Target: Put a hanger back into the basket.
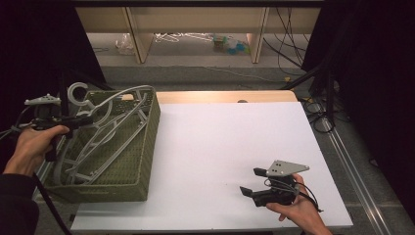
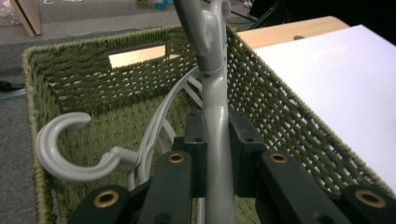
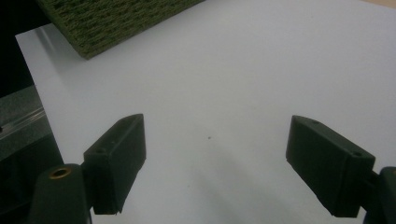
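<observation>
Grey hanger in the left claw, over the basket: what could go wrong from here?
1. The grey hanger may snag the other hangers lying in the green woven basket, dragging them along.
2. The left claw pinches a narrow bar, so the hanger could swivel.
3. Its hook might catch the basket's rim.

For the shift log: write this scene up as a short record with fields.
held item: grey plastic clothes hanger
left gripper: shut on the hanger's bar, over the basket
container: green woven rectangular basket, at the table's left, more grey hangers inside
right gripper: open, nothing between its jaws, above the white table top
</observation>
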{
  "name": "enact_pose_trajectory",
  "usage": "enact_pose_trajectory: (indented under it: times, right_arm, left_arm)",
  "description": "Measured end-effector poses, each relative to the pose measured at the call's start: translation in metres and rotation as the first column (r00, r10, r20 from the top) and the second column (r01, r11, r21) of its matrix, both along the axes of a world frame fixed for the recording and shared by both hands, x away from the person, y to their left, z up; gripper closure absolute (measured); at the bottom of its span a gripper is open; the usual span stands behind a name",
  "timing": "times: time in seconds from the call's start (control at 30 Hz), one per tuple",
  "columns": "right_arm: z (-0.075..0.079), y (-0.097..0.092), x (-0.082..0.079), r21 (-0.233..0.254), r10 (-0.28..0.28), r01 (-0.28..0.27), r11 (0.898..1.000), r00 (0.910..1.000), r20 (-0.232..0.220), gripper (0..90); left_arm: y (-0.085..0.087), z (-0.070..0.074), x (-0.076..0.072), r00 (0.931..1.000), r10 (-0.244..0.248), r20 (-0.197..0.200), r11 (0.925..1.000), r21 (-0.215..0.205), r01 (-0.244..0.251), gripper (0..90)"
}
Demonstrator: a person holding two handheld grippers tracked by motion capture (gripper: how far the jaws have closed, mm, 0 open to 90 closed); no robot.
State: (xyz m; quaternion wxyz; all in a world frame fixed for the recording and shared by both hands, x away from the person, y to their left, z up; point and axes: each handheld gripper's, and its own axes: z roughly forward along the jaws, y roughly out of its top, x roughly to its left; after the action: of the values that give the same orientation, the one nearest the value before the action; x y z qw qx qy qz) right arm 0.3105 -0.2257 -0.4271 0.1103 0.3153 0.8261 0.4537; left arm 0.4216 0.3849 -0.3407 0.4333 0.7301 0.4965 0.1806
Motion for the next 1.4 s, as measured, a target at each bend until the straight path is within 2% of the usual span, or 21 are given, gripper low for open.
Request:
enact_pose_trajectory:
  times: [0.3, 0.53, 0.77, 0.9, 0.97, 1.1, 1.27, 1.3, 1.4]
  right_arm:
    - [0.000, 0.000, 0.000, -0.001, 0.000, 0.000, 1.000, 1.0000, 0.000, 21.1]
    - [0.000, 0.000, 0.000, -0.002, 0.002, -0.002, 1.000, 1.0000, -0.008, 21.1]
    - [0.000, 0.000, 0.000, -0.002, 0.006, -0.006, 1.000, 1.0000, 0.000, 21.0]
    - [0.000, 0.001, 0.000, -0.002, 0.004, -0.004, 1.000, 1.0000, -0.008, 21.1]
    - [0.000, 0.001, 0.000, -0.006, 0.008, -0.008, 1.000, 1.0000, 0.000, 21.1]
    - [-0.001, 0.001, 0.000, -0.004, 0.007, -0.007, 1.000, 0.9999, -0.013, 21.1]
    - [-0.001, 0.001, 0.000, -0.008, 0.009, -0.009, 1.000, 0.9999, -0.007, 21.1]
    - [-0.001, 0.001, 0.000, -0.009, 0.008, -0.008, 1.000, 0.9999, -0.007, 21.1]
    - [-0.002, 0.001, 0.001, -0.008, 0.009, -0.009, 1.000, 0.9999, -0.009, 21.1]
  left_arm:
    - [0.006, -0.009, -0.005, 0.9999, -0.003, -0.010, 1.0000, -0.008, 0.003, 79.0]
    - [0.002, -0.020, 0.001, 0.9981, -0.018, -0.059, 0.9997, 0.014, 0.019, 79.0]
    - [0.001, -0.037, 0.001, 0.9959, -0.012, -0.090, 0.9999, -0.012, 0.011, 78.9]
    - [-0.002, -0.046, 0.003, 0.9931, -0.013, -0.117, 0.9999, -0.009, 0.012, 78.9]
    - [-0.003, -0.050, 0.003, 0.9906, -0.019, -0.136, 0.9998, 0.006, 0.020, 78.8]
    - [-0.003, -0.059, 0.004, 0.9907, 0.008, -0.136, 1.0000, 0.003, -0.008, 78.6]
    - [0.000, -0.063, 0.005, 0.9898, 0.037, -0.137, 0.9991, 0.027, -0.034, 78.0]
    - [0.001, -0.063, 0.006, 0.9885, 0.034, -0.147, 0.9990, 0.033, -0.030, 77.8]
    - [0.003, -0.065, 0.006, 0.9856, 0.078, -0.150, 0.9964, 0.046, -0.072, 76.3]
